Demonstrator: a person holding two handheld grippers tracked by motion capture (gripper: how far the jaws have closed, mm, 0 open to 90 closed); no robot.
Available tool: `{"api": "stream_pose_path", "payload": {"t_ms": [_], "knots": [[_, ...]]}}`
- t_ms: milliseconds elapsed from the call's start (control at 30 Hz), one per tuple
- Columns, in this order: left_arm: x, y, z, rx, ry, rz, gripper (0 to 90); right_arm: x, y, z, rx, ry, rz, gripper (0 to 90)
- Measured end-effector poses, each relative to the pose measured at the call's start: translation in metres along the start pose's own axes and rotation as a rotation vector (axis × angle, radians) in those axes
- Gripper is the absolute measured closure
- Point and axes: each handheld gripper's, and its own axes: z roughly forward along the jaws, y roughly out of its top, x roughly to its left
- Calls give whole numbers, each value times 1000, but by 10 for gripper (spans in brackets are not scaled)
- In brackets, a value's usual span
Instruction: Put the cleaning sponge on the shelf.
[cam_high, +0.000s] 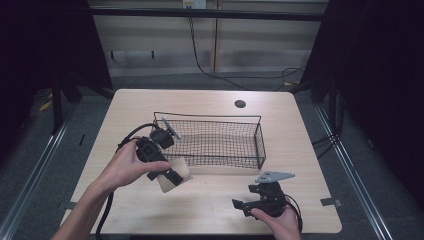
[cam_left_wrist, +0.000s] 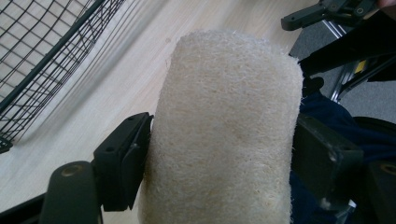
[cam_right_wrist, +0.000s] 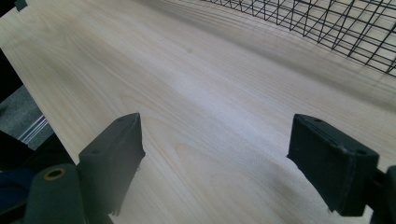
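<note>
A cream, fuzzy sponge-like pad (cam_left_wrist: 224, 135) is clamped between the two black jaws of my left gripper (cam_left_wrist: 219, 149), bent into a rounded roll. From above, the same pad (cam_high: 175, 176) hangs just off the table beside the near left corner of the black wire basket (cam_high: 212, 141), with my left gripper (cam_high: 167, 172) shut on it and a hand around its body. My right gripper (cam_high: 239, 206) rests low at the table's front right, its jaws wide apart. Along its jaws, my right gripper (cam_right_wrist: 217, 154) has only bare wood between them.
The wire basket (cam_right_wrist: 336, 28) stands mid-table with nothing visible inside. A round cable hole (cam_high: 240, 104) sits in the light wooden tabletop (cam_high: 210, 205) near the back. Black cables trail from both grippers toward the front edge. Dark floor and metal rails flank the table.
</note>
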Motion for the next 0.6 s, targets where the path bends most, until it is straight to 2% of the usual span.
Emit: {"api": "stream_pose_path", "payload": {"t_ms": [67,233,600], "knots": [[1,1,-3,-12,-5,-9,249,0,0,0,-1,-2,0,175],[2,7,-10,-4,-11,2,249,0,0,1,-1,-1,0,175],[9,19,-31,-46,-21,-35,249,0,0,1,-1,-1,1,174]]}}
